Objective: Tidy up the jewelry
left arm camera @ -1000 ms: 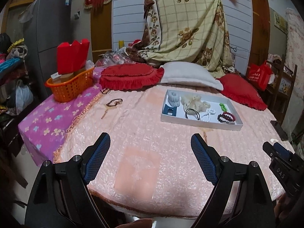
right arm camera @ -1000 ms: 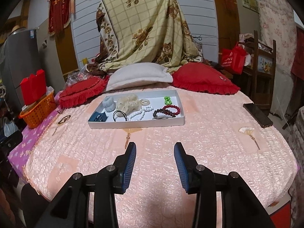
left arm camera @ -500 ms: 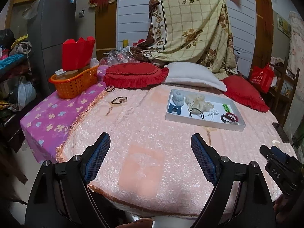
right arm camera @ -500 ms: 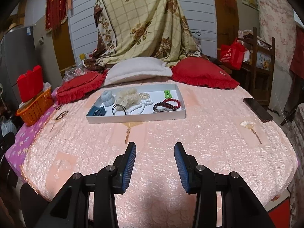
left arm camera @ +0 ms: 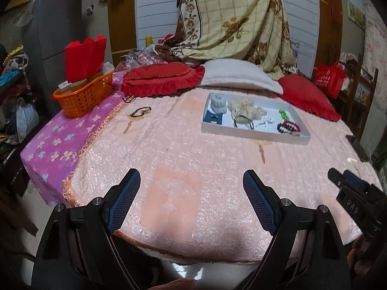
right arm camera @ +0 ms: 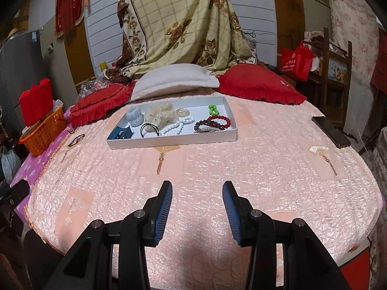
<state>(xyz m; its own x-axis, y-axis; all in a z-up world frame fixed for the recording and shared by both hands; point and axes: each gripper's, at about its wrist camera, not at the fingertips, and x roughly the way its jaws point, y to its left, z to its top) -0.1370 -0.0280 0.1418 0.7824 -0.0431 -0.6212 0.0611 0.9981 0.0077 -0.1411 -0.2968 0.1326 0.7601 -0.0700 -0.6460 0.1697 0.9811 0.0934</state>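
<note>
1. left wrist view: the left gripper [left arm camera: 191, 183] sits at the bottom of the frame over the pink bedspread [left arm camera: 193, 169], jaws spread wide and nothing between them. the white tray [left arm camera: 254, 134] lies right of centre in the upper half, holding a blue hair clip [left arm camera: 212, 118], a black hair tie [left arm camera: 243, 120], white beads [left arm camera: 264, 123] and a dark red bracelet [left arm camera: 289, 126]. a loose hair tie [left arm camera: 140, 112] lies on the bedspread at centre left, well apart from the tray, near the orange basket [left arm camera: 84, 96]. part of the right gripper shows at the right edge.

2. right wrist view: the right gripper [right arm camera: 197, 201] is at bottom centre, jaws partly apart and empty. the tray [right arm camera: 174, 141] sits just above centre; the green beads [right arm camera: 212, 108] lie in its upper right. a dark phone [right arm camera: 330, 131] lies at the right edge.
</note>
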